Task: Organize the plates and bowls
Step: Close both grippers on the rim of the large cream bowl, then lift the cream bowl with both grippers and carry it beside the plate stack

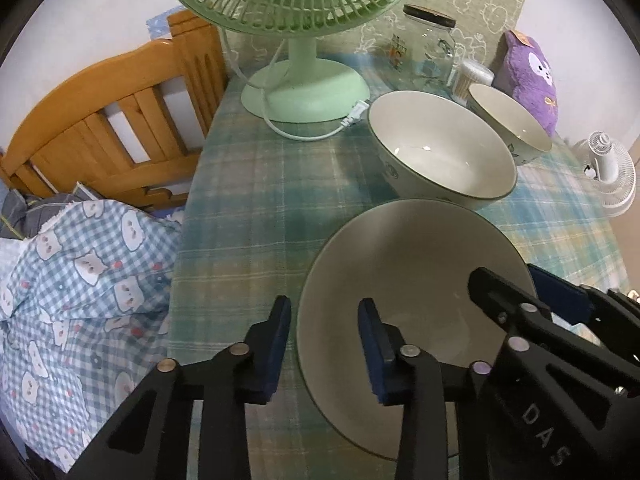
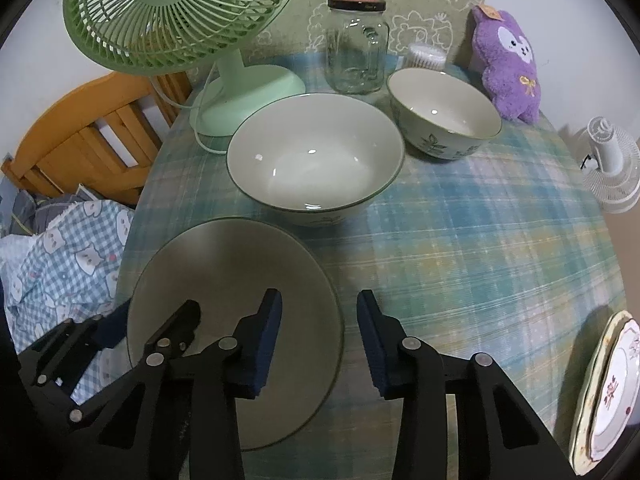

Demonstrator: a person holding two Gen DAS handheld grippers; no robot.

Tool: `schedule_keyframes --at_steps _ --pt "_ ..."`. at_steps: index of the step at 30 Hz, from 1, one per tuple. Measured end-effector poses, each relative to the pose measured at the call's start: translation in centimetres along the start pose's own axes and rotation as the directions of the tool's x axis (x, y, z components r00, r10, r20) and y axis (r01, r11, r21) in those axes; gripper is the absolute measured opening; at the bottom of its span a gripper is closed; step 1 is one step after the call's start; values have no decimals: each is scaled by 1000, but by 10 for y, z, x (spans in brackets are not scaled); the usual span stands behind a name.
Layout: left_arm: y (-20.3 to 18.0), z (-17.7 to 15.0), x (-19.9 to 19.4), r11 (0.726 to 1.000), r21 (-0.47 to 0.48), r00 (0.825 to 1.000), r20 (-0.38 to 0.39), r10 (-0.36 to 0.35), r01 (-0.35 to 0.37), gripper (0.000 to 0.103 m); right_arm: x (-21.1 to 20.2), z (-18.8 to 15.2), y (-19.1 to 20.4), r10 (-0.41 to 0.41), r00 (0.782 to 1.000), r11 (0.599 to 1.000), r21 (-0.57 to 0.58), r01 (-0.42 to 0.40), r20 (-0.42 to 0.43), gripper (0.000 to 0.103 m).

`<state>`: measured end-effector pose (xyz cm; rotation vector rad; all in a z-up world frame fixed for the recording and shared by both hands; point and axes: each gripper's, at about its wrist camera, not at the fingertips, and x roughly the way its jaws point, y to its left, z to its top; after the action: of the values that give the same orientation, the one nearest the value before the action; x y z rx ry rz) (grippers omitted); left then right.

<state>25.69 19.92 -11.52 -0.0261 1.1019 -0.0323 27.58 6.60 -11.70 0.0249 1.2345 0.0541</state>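
the nearest bowl (image 1: pixel 400 272) sits at the near edge of the plaid tabletop (image 1: pixel 248 200), in front of a larger bowl (image 2: pixel 316 156) and a small leaf-patterned bowl (image 2: pixel 444 120). left tool (image 1: pixel 324 344) clenches its left rim; right tool (image 2: pixel 318 344) clenches its right rim.

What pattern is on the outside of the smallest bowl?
Green leaf sprigs on cream, seen best in the right wrist view on the smallest bowl.

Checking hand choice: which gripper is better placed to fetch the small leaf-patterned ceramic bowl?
Probably right: the small leaf-patterned bowl sits far right; the right gripper straddles the nearest pale bowl's right rim.
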Motion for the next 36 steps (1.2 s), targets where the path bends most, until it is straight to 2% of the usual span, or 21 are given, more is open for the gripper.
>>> schedule_keyframes --at_steps 2,18,36 --pt "-3 0 0 1000 11 1000 -3 4 -4 28 1 0 4 -13 1000 1000 -12 13 -4 35" --pt "-20 -8 -15 1000 -14 1000 -19 11 -11 28 -13 -8 -13 5 1000 1000 18 -4 -21 36" --pt "-107 -38 -52 999 -24 1000 -4 27 -27 28 -63 -48 -99 19 1000 1000 10 -19 15 35"
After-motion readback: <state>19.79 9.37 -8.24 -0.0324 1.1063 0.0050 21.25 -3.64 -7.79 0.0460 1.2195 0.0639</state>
